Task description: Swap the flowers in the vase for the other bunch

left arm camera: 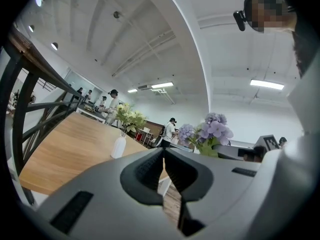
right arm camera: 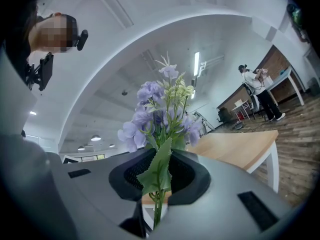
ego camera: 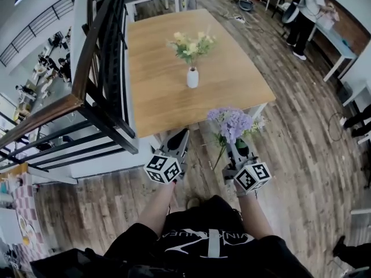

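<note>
Clamping the purple bunch (ego camera: 232,123) by its stems, the right hand-held gripper (ego camera: 237,148) held it upright for the vase (ego camera: 192,77); the left hand-held gripper (ego camera: 181,136) was closed, empty.

A table (ego camera: 156,97) with a pale wooden top and white legs stands on a floor (ego camera: 301,155) of dark, worn wooden planks. On the top, near its middle and well away from every edge, a small white vase (ego camera: 192,78) stands upright, with yellow flowers (ego camera: 191,44) in its neck.
</note>
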A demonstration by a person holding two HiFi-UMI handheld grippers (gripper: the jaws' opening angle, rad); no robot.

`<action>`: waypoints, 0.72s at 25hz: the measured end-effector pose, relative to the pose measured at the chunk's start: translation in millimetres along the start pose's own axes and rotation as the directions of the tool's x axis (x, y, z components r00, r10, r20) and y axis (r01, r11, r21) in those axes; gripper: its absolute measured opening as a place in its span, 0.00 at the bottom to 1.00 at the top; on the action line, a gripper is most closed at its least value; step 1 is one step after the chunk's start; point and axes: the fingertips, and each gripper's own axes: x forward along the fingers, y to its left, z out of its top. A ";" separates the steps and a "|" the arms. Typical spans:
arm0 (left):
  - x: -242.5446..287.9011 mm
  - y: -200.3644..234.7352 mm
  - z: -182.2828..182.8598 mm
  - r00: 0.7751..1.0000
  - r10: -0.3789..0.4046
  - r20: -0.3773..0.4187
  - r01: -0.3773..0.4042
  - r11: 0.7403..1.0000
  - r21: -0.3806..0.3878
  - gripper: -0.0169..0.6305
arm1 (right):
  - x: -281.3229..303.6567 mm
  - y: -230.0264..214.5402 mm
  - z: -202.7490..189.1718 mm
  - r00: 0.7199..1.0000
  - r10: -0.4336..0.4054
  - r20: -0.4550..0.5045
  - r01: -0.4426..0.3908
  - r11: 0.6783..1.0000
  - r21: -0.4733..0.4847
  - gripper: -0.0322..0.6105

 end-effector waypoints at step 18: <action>87.4 53.5 25.1 0.997 0.076 0.022 -0.077 0.996 0.035 0.05 | 99.7 -65.8 24.1 0.993 0.119 0.004 -0.119 0.992 0.042 0.16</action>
